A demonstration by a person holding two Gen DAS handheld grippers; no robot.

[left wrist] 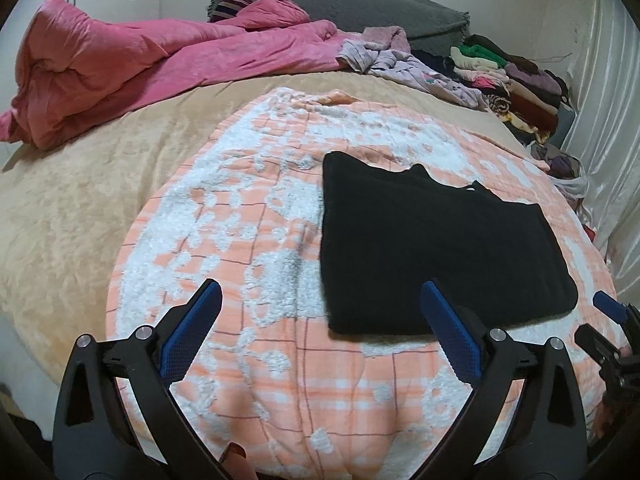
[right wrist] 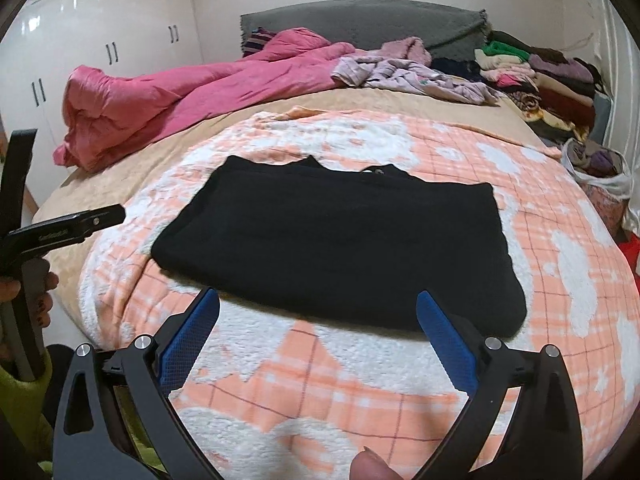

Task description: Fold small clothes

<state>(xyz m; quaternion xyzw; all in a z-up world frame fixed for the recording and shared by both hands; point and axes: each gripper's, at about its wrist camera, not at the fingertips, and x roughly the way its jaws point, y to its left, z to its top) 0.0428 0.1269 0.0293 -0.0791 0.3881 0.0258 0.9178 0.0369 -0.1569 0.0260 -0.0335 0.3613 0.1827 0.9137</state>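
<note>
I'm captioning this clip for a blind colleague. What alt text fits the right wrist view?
A black garment, folded into a rough rectangle, lies flat on an orange and white blanket covering a bed. The open right gripper hovers at its near edge, holding nothing. A pink quilt and a pile of clothes lie at the far side.

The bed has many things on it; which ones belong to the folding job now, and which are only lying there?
Belongs to the job:
- black garment, lying flat on the orange-and-white blanket
- left gripper, open
- right gripper, open

Only lying about:
- pink duvet
- lilac crumpled clothes
- stack of folded clothes
- grey headboard cover
</note>
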